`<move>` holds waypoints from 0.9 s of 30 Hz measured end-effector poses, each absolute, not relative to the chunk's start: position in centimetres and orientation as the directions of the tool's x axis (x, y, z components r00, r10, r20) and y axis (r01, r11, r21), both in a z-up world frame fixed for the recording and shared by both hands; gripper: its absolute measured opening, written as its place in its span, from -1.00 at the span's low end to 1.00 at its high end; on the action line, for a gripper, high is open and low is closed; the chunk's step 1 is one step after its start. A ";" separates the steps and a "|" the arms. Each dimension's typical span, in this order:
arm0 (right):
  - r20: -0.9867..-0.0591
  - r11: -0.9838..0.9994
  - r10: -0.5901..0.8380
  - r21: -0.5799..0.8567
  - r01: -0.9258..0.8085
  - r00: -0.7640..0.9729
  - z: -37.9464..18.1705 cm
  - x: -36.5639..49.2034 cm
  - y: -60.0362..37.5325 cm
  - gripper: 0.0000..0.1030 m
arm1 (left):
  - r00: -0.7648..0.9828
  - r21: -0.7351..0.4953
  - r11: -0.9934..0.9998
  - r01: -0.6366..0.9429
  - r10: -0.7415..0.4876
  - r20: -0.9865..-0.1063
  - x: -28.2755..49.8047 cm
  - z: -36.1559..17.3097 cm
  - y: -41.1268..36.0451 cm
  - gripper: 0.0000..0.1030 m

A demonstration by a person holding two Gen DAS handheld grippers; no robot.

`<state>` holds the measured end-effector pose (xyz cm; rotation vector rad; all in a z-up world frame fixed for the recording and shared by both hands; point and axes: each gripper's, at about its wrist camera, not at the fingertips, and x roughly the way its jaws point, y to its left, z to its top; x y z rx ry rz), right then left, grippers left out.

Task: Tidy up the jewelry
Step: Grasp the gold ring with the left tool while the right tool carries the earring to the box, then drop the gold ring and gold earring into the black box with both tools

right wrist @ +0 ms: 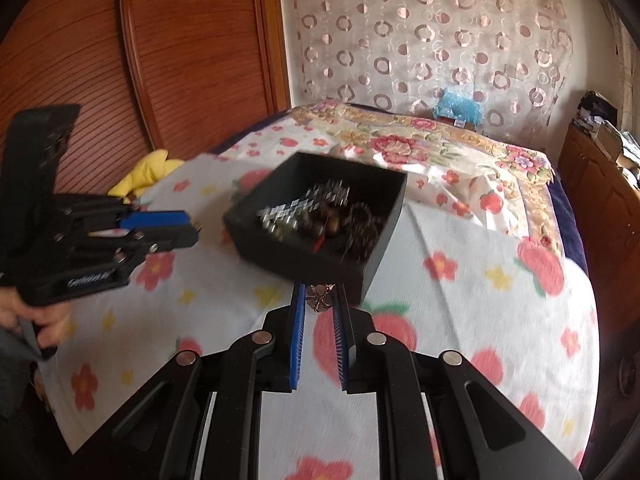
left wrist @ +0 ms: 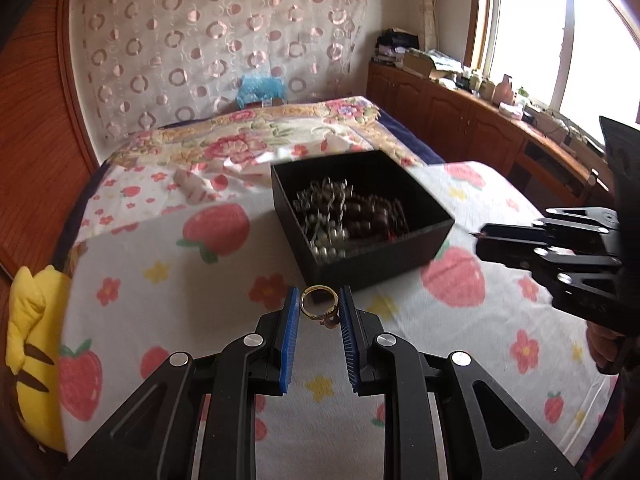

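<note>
Left gripper (left wrist: 320, 300) is narrowed onto a gold ring (left wrist: 319, 305), pinched between its blue pads just short of the black box (left wrist: 400, 256) of jewelry (left wrist: 348, 216) on the bedspread (left wrist: 200, 300), while the right gripper (right wrist: 320, 298) clamps a small flower-shaped piece (right wrist: 320, 295), also just before that box.

**Two pieces held up, the rest heaped in the box**

A thin gold-coloured metal ring (left wrist: 319, 303), with a small dark ornament at its lower edge, stands upright between the left gripper's (left wrist: 319, 306) blue pads. A small flower-shaped metal piece (right wrist: 319, 298) sits pinched at the right gripper's (right wrist: 319, 300) tips. An open square black cardboard box (left wrist: 416, 256) rests on the strawberry-print bedspread (left wrist: 224, 340), near the middle of the bed. It holds a tangle of pale pearl beads (left wrist: 328, 246), dark brown round beads (left wrist: 366, 216) and silvery chains (right wrist: 304, 204).
</note>
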<state>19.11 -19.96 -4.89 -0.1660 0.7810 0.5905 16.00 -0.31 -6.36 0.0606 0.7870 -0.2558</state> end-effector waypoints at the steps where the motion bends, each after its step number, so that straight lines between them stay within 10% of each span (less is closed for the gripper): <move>1: -0.701 0.828 0.439 0.074 -0.555 0.562 -4.8 19.5 -19.9 -0.70 | 0.686 -0.045 0.967 0.250 -0.210 -0.697 16.1 -5.8 -0.3 -0.63; 21: -0.725 0.839 0.422 0.085 -0.538 0.544 -4.6 25.5 -18.1 -0.67 | 0.704 -0.033 0.970 0.241 -0.198 -0.682 20.1 -3.7 -0.1 -0.63; 27: -0.715 0.840 0.431 0.094 -0.535 0.550 -4.3 25.4 -19.0 -0.39 | 0.699 -0.036 0.969 0.243 -0.201 -0.686 21.1 -4.2 -1.0 -0.63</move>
